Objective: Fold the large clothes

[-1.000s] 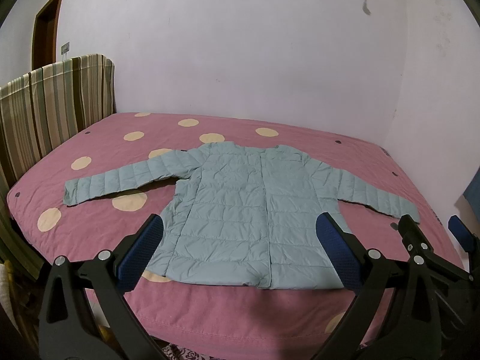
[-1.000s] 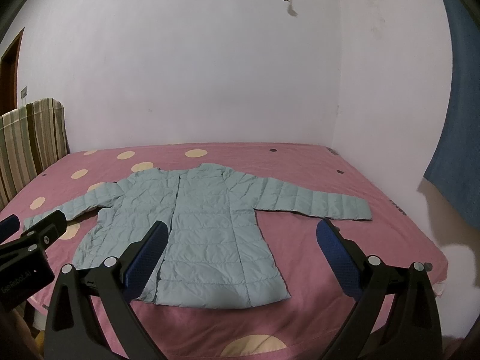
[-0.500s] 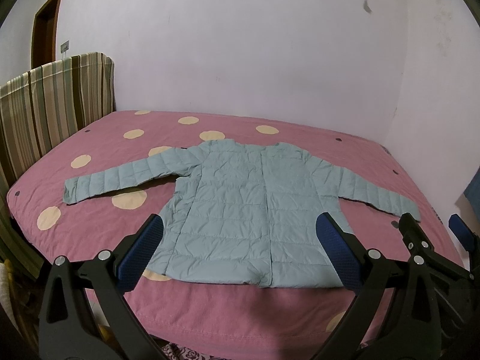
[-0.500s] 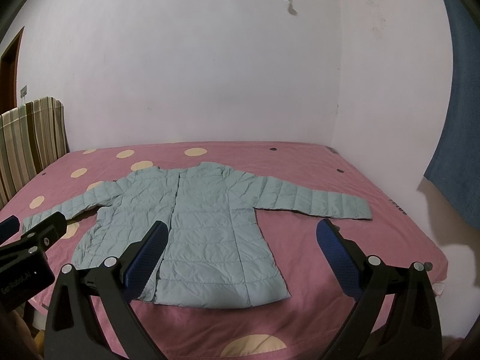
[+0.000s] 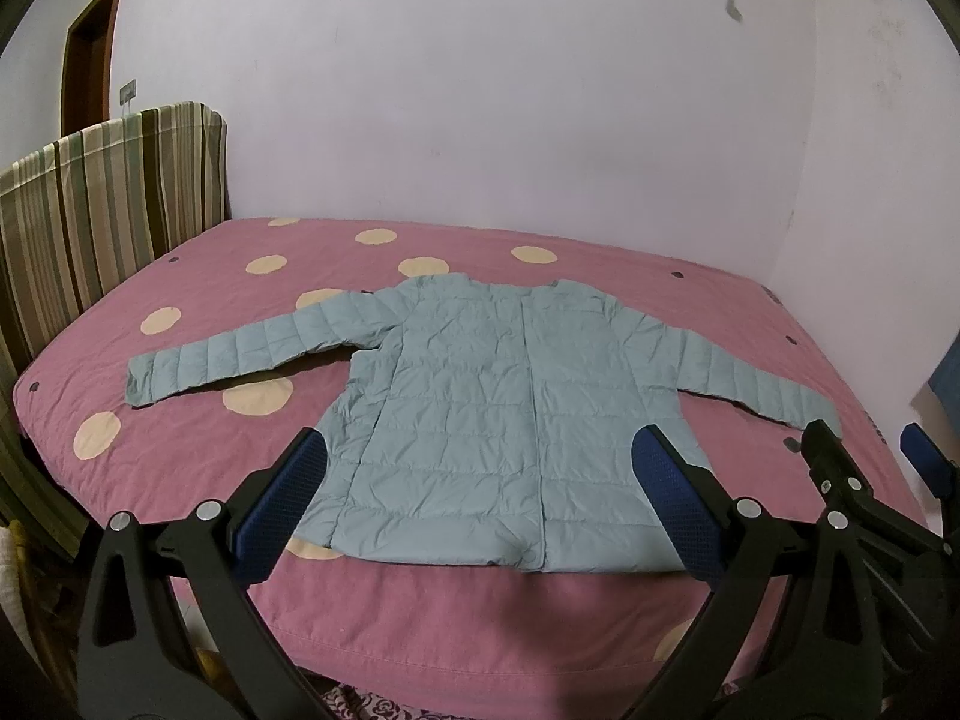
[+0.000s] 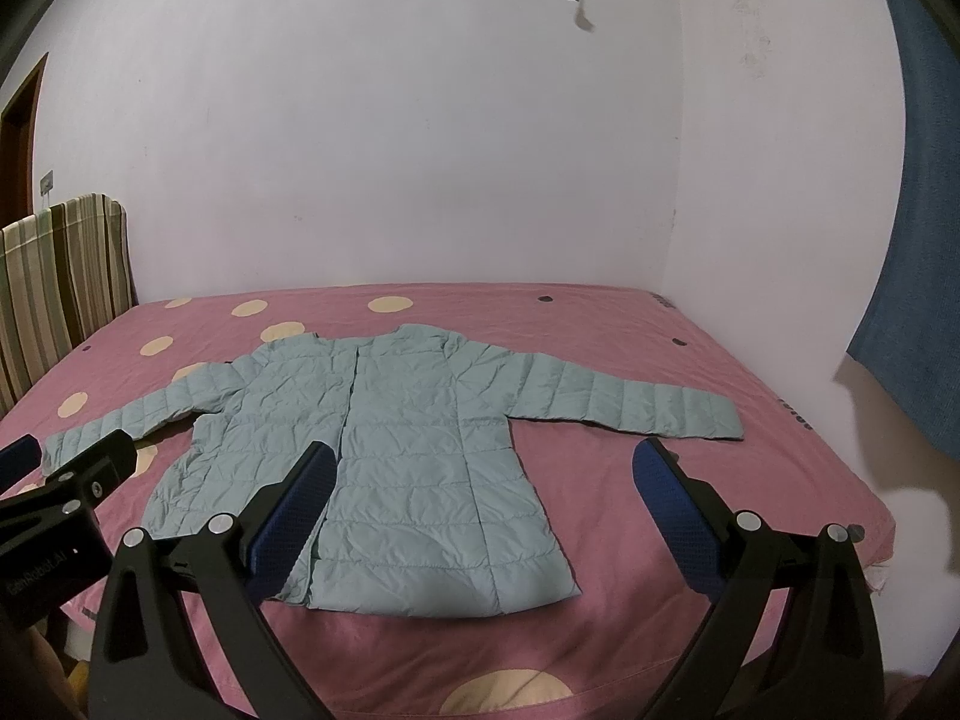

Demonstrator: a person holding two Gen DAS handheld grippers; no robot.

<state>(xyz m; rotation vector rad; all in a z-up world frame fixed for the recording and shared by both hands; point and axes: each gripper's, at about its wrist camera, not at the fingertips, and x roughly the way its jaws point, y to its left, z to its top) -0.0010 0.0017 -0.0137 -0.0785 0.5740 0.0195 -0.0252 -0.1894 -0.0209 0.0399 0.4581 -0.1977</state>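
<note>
Holding both tools, the left tool [image 5: 480, 498] and right tool [image 6: 480, 498], wide open and empty, we could bunch the puffy jacket [image 5: 480, 420] on the bed [image 5: 420, 612] if we grab only one slippery layer.

Location type: a home bedroom. A bed [image 5: 198, 396] with a pink, cream-dotted cover is filling most of the floor area, and a striped headboard [image 5: 90, 210] is standing at its end. Plain white walls [image 6: 390, 150] are enclosing it, with a wooden door frame [image 5: 90, 66] (partly visible) showing at left.
</note>
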